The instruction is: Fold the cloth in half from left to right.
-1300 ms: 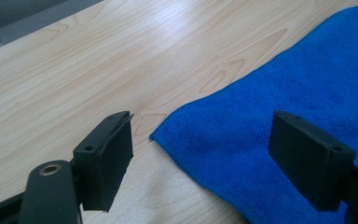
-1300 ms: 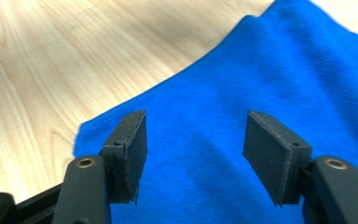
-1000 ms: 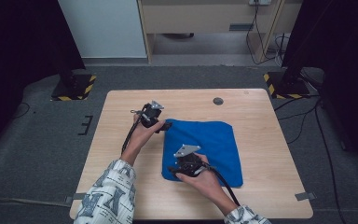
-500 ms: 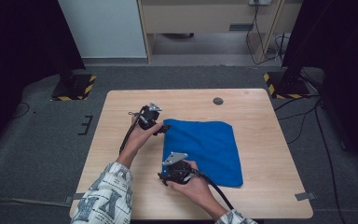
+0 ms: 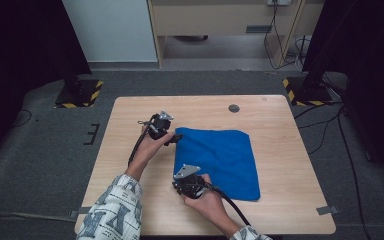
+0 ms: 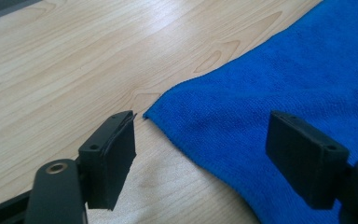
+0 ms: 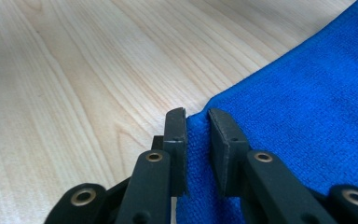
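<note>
A blue cloth (image 5: 220,160) lies flat on the wooden table (image 5: 290,150). My left gripper (image 5: 176,138) is open at the cloth's far left corner (image 6: 151,114); in the left gripper view (image 6: 200,135) its jaws stand wide, one over bare wood and one over the cloth. My right gripper (image 5: 180,180) is at the cloth's near left corner. Its jaws have just been closing, and in the right gripper view (image 7: 196,126) they stand nearly together with the cloth's edge (image 7: 198,140) pinched between the pads.
A small dark round hole (image 5: 234,108) marks the table near its far edge. Bare wood lies left of the cloth (image 5: 125,145) and along the right side. Cables trail from both grippers toward the person's patterned sleeves (image 5: 112,212).
My right gripper slid off the cloth's middle toward its near left corner, and its jaws came together on the edge. The left gripper stayed at the far left corner.
</note>
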Motion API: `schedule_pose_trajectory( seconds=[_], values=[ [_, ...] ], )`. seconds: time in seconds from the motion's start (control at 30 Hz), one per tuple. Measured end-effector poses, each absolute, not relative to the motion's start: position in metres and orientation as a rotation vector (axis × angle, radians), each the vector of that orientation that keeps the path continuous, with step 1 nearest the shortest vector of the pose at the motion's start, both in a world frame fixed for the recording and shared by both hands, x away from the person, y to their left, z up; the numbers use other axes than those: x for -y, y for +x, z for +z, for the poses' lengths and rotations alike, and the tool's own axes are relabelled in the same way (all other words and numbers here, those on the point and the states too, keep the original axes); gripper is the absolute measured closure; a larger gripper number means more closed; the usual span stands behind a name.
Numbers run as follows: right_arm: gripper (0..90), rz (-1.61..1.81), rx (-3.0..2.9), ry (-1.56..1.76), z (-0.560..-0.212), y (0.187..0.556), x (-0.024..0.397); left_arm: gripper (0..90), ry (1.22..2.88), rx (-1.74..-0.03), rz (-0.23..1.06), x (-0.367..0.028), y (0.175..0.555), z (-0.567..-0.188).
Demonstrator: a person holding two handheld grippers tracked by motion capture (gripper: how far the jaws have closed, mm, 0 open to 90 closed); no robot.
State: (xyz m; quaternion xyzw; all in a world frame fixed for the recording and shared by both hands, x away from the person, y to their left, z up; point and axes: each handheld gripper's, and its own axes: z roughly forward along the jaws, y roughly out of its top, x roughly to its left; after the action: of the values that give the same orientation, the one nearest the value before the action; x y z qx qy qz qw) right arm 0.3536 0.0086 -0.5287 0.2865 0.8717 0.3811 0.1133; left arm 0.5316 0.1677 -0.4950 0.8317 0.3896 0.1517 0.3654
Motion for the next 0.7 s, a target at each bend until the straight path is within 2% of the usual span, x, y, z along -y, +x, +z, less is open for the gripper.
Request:
schedule_pose_trajectory(
  seconds=[0.23, 0.7],
  values=[
    [81.0, 1.16, -2.566, 0.838, -0.527, 0.349, -0.013, 31.5, 2.134, -1.045, 0.357, -0.176, 0.542, -0.509],
    [83.7, 1.201, -2.588, 0.819, -0.525, 0.344, -0.015, 30.8, 2.155, -1.026, 0.376, -0.165, 0.557, -0.523]
  ],
)
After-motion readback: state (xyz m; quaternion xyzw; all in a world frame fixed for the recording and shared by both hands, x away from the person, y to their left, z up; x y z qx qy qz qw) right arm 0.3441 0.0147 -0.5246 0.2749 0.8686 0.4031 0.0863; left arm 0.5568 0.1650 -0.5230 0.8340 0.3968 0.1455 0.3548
